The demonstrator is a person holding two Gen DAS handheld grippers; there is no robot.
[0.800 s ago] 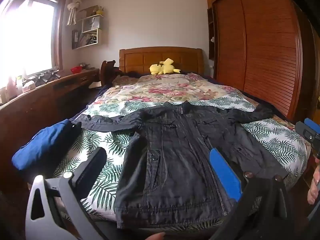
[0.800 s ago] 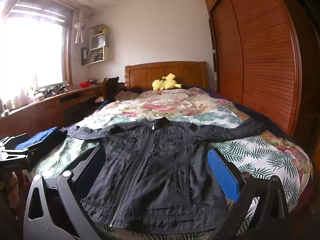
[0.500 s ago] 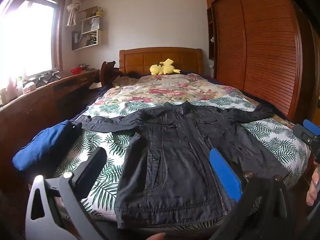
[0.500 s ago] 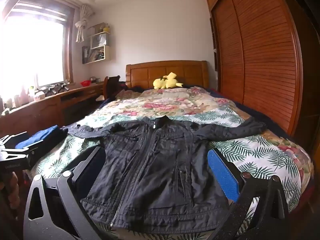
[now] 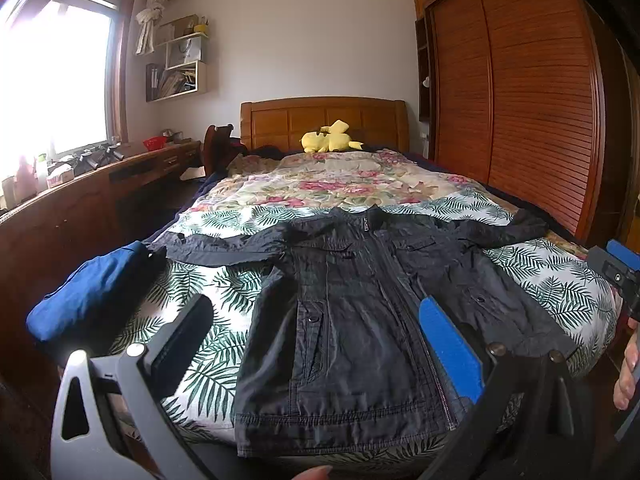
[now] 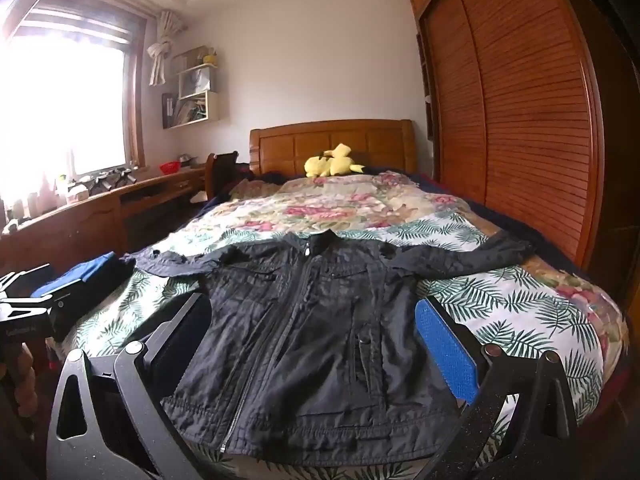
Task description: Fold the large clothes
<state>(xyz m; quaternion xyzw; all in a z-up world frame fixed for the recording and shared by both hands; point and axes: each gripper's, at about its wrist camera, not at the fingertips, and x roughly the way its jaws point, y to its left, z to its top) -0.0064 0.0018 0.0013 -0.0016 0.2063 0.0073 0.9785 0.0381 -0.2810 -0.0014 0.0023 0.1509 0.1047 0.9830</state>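
The black jacket (image 5: 360,312) lies face up and zipped on the foot end of the bed (image 5: 560,292), collar toward the headboard, both sleeves spread out sideways and the hem at the near edge; nothing is folded yet, so this looks like the opening step, lining up before the first grasp. The left tongs (image 5: 320,344) and the right tongs (image 6: 316,340) both hang above the hem with jaws wide apart, holding nothing and not touching the cloth. The next move probably calls for each to reach out to a sleeve or shoulder edge, pinch a single layer, and carry it across the chest. A folded blue garment (image 5: 92,292) sits just beside the left sleeve's cuff. Compared with a moment earlier, almost nothing differs: the jacket lies unchanged, and both views have only drifted slightly.
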